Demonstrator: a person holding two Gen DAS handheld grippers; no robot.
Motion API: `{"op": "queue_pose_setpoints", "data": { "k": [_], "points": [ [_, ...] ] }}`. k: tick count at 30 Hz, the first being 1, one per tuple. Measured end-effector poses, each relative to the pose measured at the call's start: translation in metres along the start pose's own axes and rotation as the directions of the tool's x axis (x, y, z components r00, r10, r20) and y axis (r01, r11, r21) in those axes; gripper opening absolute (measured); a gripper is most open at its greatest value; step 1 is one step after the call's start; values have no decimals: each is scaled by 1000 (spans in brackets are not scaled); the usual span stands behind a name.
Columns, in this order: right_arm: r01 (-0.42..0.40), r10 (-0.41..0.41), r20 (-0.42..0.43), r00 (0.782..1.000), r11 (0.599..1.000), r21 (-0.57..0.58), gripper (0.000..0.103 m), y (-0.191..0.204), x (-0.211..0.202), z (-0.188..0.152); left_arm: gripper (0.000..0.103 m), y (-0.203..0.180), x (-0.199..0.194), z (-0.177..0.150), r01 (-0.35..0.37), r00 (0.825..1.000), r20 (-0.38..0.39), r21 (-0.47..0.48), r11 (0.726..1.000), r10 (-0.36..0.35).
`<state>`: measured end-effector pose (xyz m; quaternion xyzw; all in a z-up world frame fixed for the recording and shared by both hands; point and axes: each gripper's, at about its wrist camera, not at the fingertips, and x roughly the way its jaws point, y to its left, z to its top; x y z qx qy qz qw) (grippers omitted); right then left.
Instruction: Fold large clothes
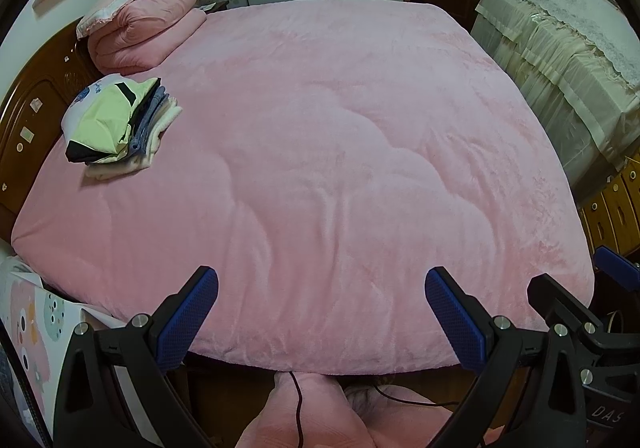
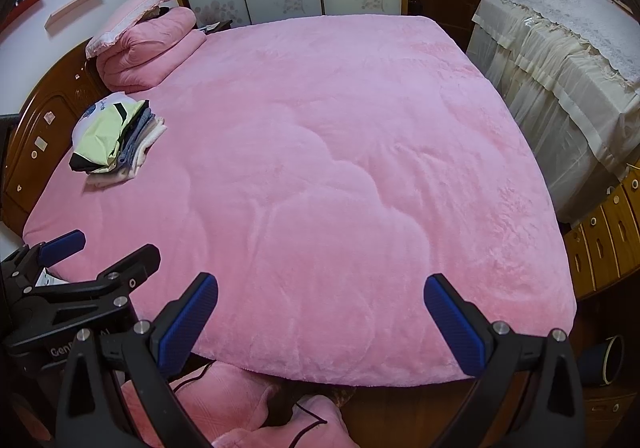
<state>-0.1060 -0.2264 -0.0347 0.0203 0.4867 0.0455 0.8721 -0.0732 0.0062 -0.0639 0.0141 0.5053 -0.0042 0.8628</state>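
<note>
Left gripper (image 1: pixel 321 290) – right gripper (image 2: pixel 321 296) (both spread), folded clothes (image 1: pixel 120 123)

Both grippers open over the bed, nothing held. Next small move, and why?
Probably reach the left gripper toward the stack of folded clothes near the headboard to take the top garment. Both it and the right gripper are open and hold nothing, no garment is spread on the pink blanket, and that stack is the only clothing visible. Whether it is already finished work, I cannot tell.
</note>
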Motion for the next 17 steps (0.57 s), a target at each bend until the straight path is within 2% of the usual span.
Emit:
{"op": "queue_pose_setpoints", "data": {
  "k": [17],
  "points": [
    [-13, 13, -20, 1000, 1000, 5, 103, -18, 8, 10, 102, 1, 4, 1, 0, 1000, -9, 6, 1000, 0]
  ]
}}
